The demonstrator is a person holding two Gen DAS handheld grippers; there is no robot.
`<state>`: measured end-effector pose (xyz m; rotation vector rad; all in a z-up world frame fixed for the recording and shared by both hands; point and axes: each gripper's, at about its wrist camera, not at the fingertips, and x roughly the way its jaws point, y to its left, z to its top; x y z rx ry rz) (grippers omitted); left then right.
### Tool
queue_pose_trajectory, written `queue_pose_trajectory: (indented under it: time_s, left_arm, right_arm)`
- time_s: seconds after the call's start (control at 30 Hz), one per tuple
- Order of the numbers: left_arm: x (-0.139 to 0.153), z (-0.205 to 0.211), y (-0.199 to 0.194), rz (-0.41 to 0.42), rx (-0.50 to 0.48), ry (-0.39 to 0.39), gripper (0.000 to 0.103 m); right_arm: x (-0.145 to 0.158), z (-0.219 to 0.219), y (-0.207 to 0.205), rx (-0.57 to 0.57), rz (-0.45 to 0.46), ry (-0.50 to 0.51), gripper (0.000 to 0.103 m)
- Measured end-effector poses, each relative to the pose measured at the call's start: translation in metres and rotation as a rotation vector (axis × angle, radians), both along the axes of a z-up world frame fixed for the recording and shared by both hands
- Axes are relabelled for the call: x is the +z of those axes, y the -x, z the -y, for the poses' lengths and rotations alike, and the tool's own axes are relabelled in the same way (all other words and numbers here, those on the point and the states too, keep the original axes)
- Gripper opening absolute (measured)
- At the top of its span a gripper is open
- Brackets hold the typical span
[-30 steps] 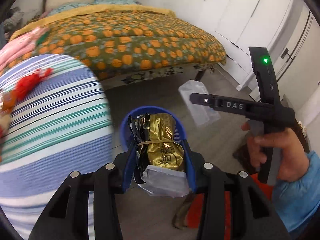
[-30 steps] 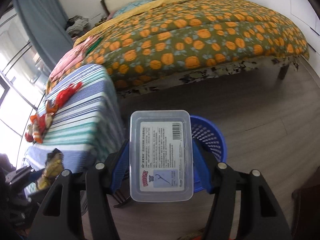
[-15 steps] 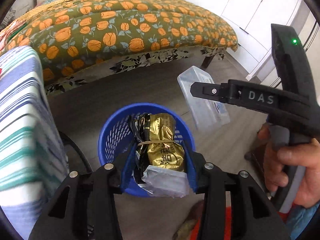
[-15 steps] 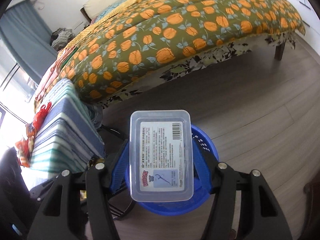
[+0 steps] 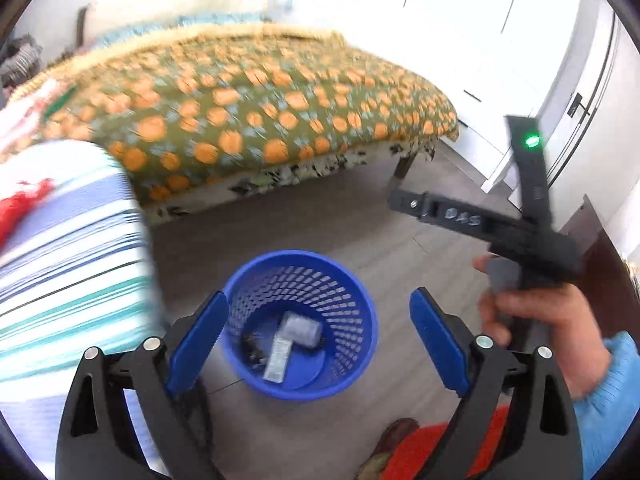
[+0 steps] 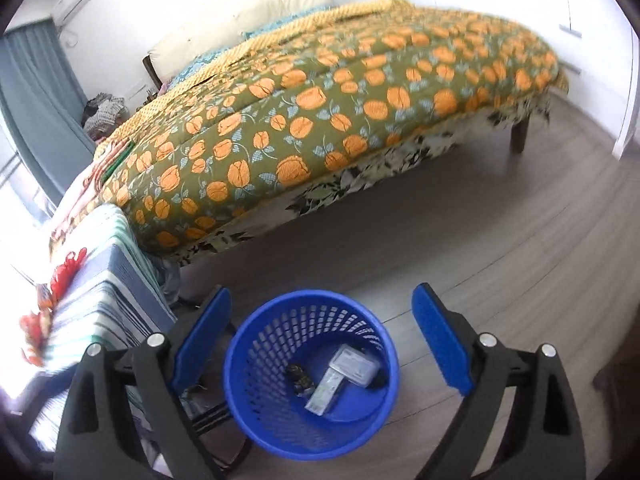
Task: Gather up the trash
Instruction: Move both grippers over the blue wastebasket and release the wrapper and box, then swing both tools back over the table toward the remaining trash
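We see a glossy blue plastic basket (image 6: 256,384) with perforated walls on a matt wood-look floor (image 6: 500,248); the bed's quilt (image 6: 320,92) is soft cloth.

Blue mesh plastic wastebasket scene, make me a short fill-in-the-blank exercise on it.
1. The clear plastic box lies inside the blue mesh plastic ____.
2. The left gripper has its jaws ____.
3. The right gripper holds ____.
4. The wastebasket stands on the grey wooden ____.

Missing words: wastebasket; open; nothing; floor
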<state>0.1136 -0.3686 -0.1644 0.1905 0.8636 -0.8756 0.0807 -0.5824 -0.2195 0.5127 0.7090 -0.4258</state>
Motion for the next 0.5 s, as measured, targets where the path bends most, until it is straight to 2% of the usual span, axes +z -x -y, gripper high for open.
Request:
queue_pose_trajectory:
  time_s: [0.13, 0.23, 0.33, 0.5]
  left_arm:
    - [0.007, -0.081, 0.018, 0.000, 0.087, -0.022, 0.094]
    - [0.000, -0.148, 0.023, 0.015, 0.202, -0.083, 0.094]
    - [-0.004, -0.213, 0.021, 0.022, 0.325, -0.139, 0.094]
    - [-0.008, -0.304, -0.002, 0.006, 0.496, -0.178, 0.094]
  right_arm:
    - [0.010, -0.052, -0.003, 0.086, -0.002, 0.109, 0.090]
    - [0.018, -0.117, -0.006, 0.211, 0.010, 0.182, 0.090]
    - [0.021, -0.185, -0.009, 0.356, 0.026, 0.212, 0.090]
    - [0.026, -0.296, -0.032, 0.596, 0.010, 0.201, 0.090]
